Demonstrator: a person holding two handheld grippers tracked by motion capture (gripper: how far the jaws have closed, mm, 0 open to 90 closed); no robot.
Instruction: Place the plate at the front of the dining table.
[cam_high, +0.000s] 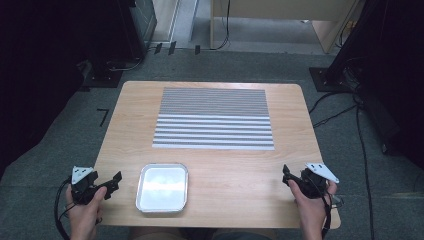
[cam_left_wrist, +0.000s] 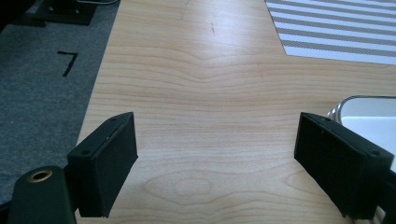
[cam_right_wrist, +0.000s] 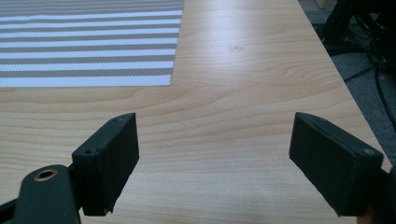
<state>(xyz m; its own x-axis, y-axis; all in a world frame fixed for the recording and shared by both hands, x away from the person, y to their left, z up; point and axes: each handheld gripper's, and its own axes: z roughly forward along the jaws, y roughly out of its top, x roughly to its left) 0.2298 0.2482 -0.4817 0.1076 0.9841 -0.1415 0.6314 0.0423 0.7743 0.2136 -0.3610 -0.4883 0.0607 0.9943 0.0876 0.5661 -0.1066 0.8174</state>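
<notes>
1. Resting on the wooden table (cam_high: 220, 172), a shallow metal tray (cam_high: 162, 187) sits near the front edge, left of centre, with nothing in it.
2. A striped mat (cam_high: 214, 119) lies flat beyond the tray, toward the far side, well apart from it.
3. The left gripper (cam_high: 111, 184) is held left of the tray, near the table's left edge, its jaws wide apart and gripping nothing.
4. The right gripper (cam_high: 287, 176) is held well to the right of the tray, near the right front corner, jaws likewise spread and empty.
</notes>
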